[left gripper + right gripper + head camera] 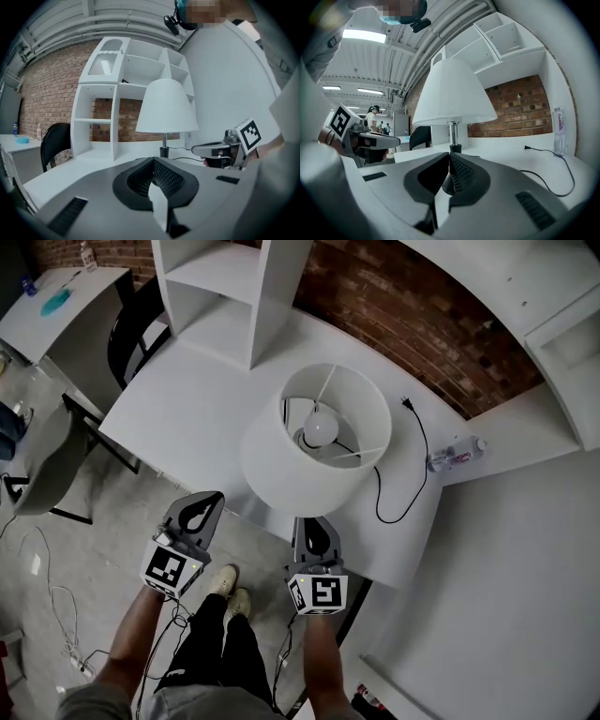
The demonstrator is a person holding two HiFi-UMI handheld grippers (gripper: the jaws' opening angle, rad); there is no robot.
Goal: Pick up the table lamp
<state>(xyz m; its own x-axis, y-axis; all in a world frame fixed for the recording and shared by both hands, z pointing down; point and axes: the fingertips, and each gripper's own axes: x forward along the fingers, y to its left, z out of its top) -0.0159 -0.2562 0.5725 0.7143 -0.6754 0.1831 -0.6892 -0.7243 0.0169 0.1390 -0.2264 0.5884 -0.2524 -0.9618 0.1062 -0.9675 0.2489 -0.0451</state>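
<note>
Room: a brick wall (403,324) backs the work area, rough and matt red-brown, and everything in front of it is smooth white.
Desk: the desk (187,399) is a flat white slab with square edges. You stand at its near edge, facing the lamp.
Shelf unit: a white open-fronted shelf unit (234,287) stands on the far left of the desk, well apart from the lamp, so your approach is free on that side.
Table lamp: the table lamp (281,465) stands upright near the desk's front edge, directly ahead of both tools and within your reach.
Shade: a white cone, likely thin fabric or paper on a wire frame. Judge it too soft to clamp.
Left hand-held gripper: the left hand-held gripper (214,498) has its grey jaws closed and holds nothing. It sits short of the desk edge, left of the lamp.
Right hand-held gripper: the right hand-held gripper (314,521) is also closed and empty, just below the shade.
Stem: a slim, shiny metal stem (453,133) rises from a small dark base. It is rigid, so it is probably your best grip point.
Cord: a thin, limp black cord (398,493) loops to the right, its plug lying loose on the desk. Expect it to trail when you lift.
Bulb: a round, frosted white bulb (321,430) sits in the centre of the shade.
</note>
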